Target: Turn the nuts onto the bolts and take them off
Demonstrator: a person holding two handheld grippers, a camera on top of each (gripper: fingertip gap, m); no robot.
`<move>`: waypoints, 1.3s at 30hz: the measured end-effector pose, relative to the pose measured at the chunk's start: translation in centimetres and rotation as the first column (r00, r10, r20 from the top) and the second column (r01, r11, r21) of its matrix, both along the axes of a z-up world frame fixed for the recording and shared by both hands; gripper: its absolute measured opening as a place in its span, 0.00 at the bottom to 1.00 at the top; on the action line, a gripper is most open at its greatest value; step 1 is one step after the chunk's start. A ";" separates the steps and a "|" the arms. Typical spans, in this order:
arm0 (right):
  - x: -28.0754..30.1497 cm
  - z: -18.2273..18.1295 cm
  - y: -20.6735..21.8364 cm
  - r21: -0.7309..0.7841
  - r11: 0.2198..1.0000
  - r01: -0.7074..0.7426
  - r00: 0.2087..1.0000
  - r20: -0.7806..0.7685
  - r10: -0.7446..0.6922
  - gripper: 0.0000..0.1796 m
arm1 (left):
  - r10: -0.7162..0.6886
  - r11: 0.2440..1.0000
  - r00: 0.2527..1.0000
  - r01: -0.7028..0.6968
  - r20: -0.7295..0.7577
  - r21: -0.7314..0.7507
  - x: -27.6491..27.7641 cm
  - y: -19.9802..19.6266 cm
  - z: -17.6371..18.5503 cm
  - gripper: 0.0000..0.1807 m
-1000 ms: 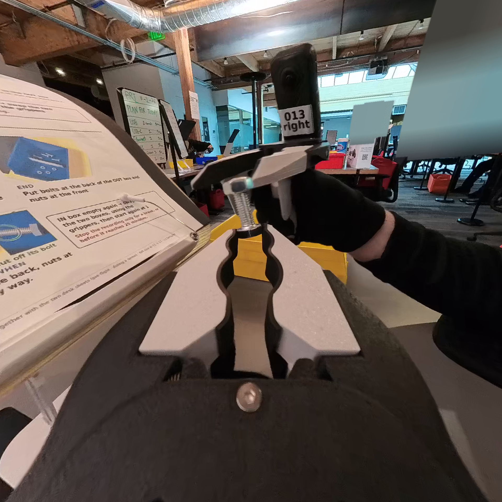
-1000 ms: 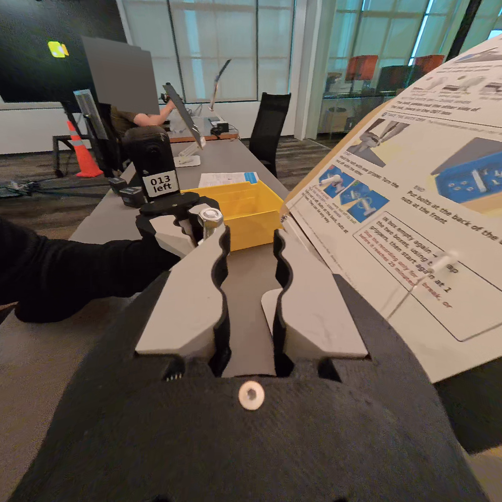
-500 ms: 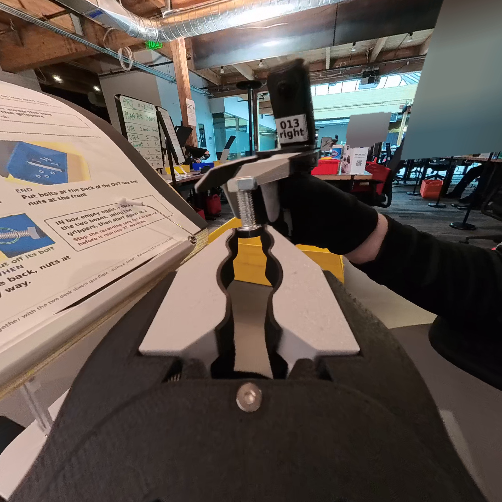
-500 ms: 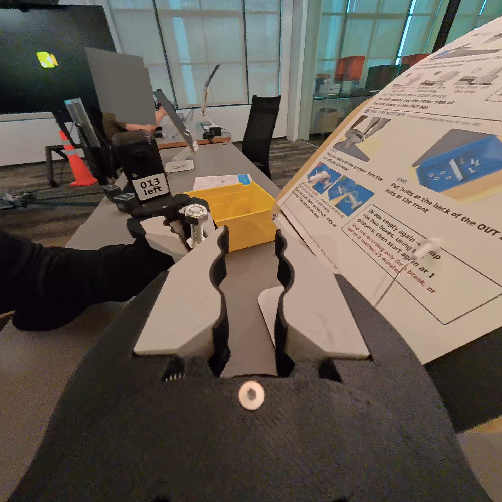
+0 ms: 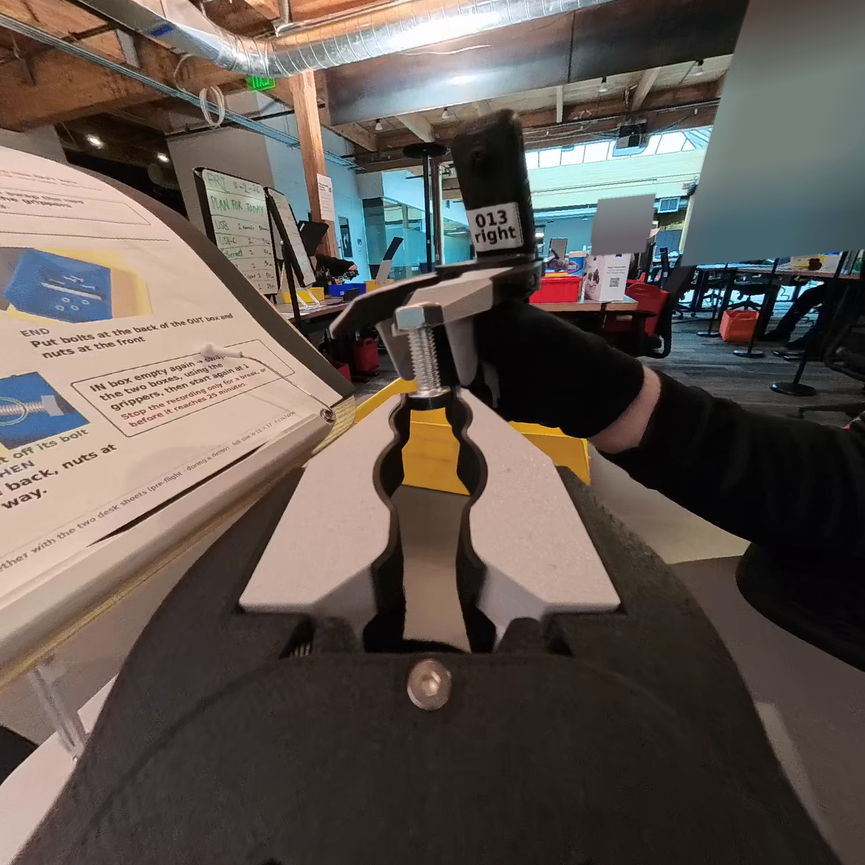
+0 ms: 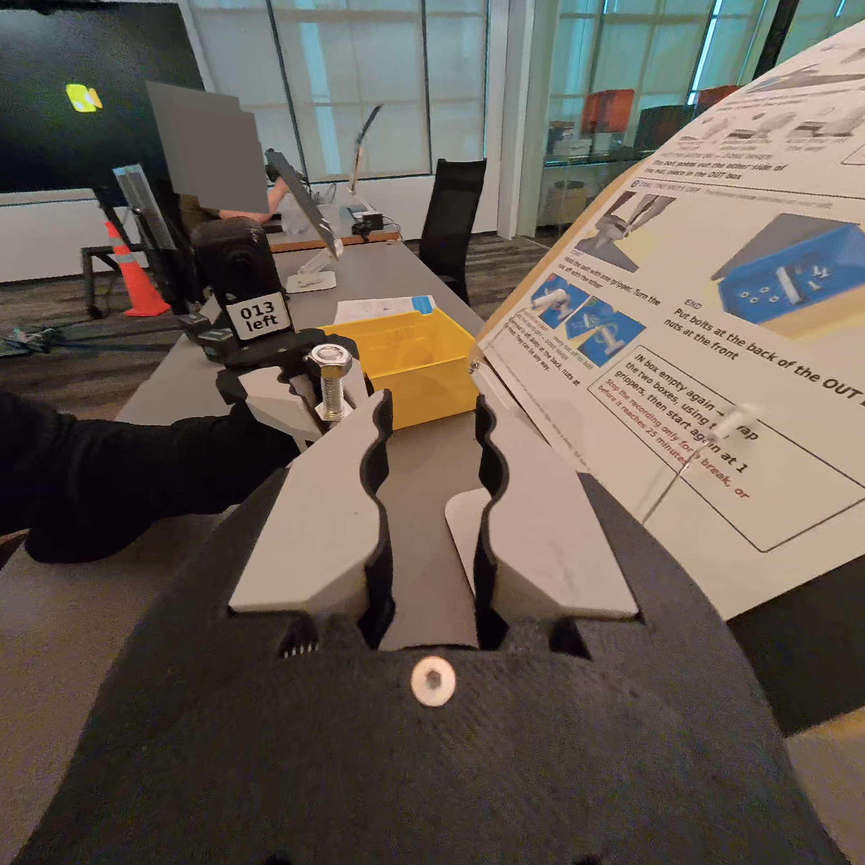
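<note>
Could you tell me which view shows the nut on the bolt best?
Right wrist view: the nut shows bright at the bolt's lower end. In the left wrist view it is mostly hidden between the left gripper's fingertips.

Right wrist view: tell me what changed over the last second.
The right gripper, fingers open, drew back from the bolt. A second ago only the bolt head showed over its fingertip; now the whole shank shows. In the left wrist view the bolt went from leaning to upright. Unchanged: the left gripper is shut on the nut at the bolt's lower end, and the yellow bin is in place.
</note>
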State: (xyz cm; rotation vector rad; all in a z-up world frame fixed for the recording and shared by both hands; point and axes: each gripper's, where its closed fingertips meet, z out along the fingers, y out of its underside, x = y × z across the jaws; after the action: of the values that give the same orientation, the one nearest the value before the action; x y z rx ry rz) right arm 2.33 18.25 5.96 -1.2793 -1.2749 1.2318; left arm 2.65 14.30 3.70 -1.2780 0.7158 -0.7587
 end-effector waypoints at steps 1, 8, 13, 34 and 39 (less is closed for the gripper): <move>0.2 0.2 0.0 -0.010 1.000 -0.011 1.000 -0.012 0.011 0.20 | 0.002 1.000 1.000 -0.002 -0.001 0.002 0.0 0.0 0.1 0.09; -0.8 0.8 -3.0 0.039 0.992 -0.120 0.993 -0.011 0.120 0.25 | 0.004 1.000 1.000 -0.004 -0.001 -0.008 0.1 0.2 -0.2 0.09; -0.5 0.5 -1.4 0.010 0.999 -0.053 0.999 -0.011 0.054 0.21 | 0.014 1.000 1.000 -0.014 -0.004 0.000 0.0 0.1 -0.1 0.09; -0.2 1.1 -2.5 0.033 0.993 -0.115 0.992 -0.038 0.116 0.25 | 0.011 1.000 1.000 -0.011 -0.011 0.009 0.2 0.0 -0.1 0.09; -1.2 0.6 -3.2 0.044 0.990 -0.131 0.991 -0.011 0.131 0.25 | 0.009 1.000 1.000 -0.009 -0.015 0.009 0.3 0.0 -0.2 0.09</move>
State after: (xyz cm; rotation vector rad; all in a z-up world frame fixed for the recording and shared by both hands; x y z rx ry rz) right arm 1.17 15.00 6.51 -1.1696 -1.3869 1.2949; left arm 2.94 14.30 3.52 -1.2794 0.7238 -0.7386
